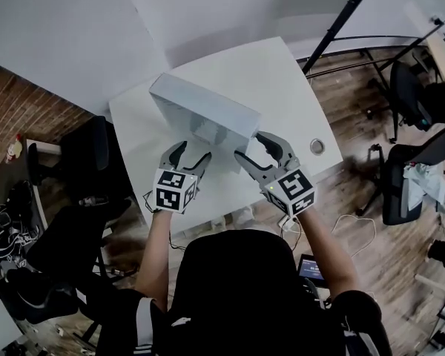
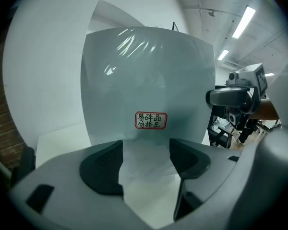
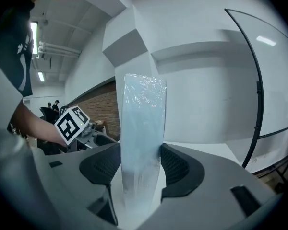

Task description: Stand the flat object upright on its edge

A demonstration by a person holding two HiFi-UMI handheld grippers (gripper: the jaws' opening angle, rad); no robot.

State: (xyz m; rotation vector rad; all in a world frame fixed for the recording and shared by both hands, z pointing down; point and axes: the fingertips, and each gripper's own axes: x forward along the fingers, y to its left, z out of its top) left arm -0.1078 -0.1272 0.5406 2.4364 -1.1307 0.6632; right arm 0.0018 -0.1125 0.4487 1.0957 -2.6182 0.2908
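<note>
A flat white box (image 1: pixel 200 110) wrapped in clear film stands upright on its long edge on the white table (image 1: pixel 282 73). In the right gripper view its narrow end (image 3: pixel 141 128) rises between the jaws, and my right gripper (image 3: pixel 140 164) is shut on it, both pads against the film. My left gripper (image 2: pixel 146 159) is open and faces the box's broad side (image 2: pixel 149 75), which carries a small red-framed label (image 2: pixel 151 120); nothing lies between its pads. In the head view the left gripper (image 1: pixel 184 158) is at the box's near face and the right gripper (image 1: pixel 256 148) at its right end.
A round cable hole (image 1: pixel 317 146) sits near the table's right edge. Black office chairs (image 1: pixel 411 95) and a black stand pole (image 1: pixel 341 21) are to the right, another chair (image 1: pixel 89 154) to the left. A brick wall (image 1: pixel 15 102) runs along the left.
</note>
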